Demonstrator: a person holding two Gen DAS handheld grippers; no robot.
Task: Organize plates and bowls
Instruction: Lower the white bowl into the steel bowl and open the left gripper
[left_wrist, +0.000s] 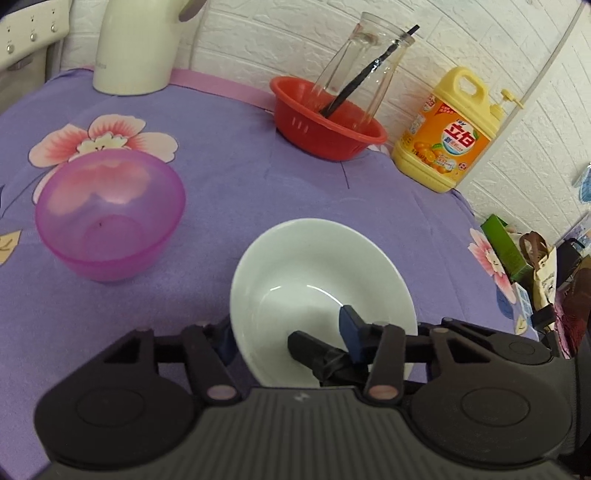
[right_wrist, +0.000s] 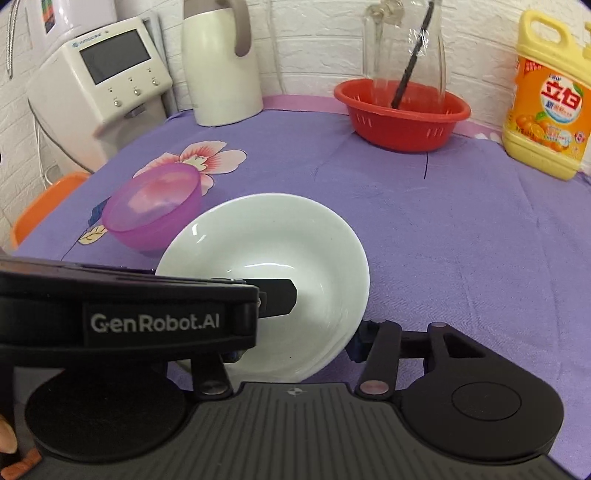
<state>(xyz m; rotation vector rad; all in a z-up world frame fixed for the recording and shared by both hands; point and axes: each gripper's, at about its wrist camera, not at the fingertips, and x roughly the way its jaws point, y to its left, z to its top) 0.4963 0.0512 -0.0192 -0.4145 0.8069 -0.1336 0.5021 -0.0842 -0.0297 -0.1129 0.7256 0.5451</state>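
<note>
A white bowl (left_wrist: 317, 280) is tilted up just above the purple cloth, and my left gripper (left_wrist: 291, 332) is shut on its near rim, one finger inside and one outside. The bowl also shows in the right wrist view (right_wrist: 269, 254), with the left gripper's finger (right_wrist: 277, 293) inside it. My right gripper (right_wrist: 295, 347) stands open around the bowl's near edge, not clamped. A translucent pink bowl (left_wrist: 110, 214) sits upright to the left; it also shows in the right wrist view (right_wrist: 155, 206).
At the back stand a red basket (left_wrist: 325, 122) holding a glass jar with a black stick, a yellow detergent bottle (left_wrist: 447, 133), and a cream kettle (left_wrist: 136, 44). A white appliance (right_wrist: 99, 85) stands at the left. Bags (left_wrist: 535, 266) sit past the right edge.
</note>
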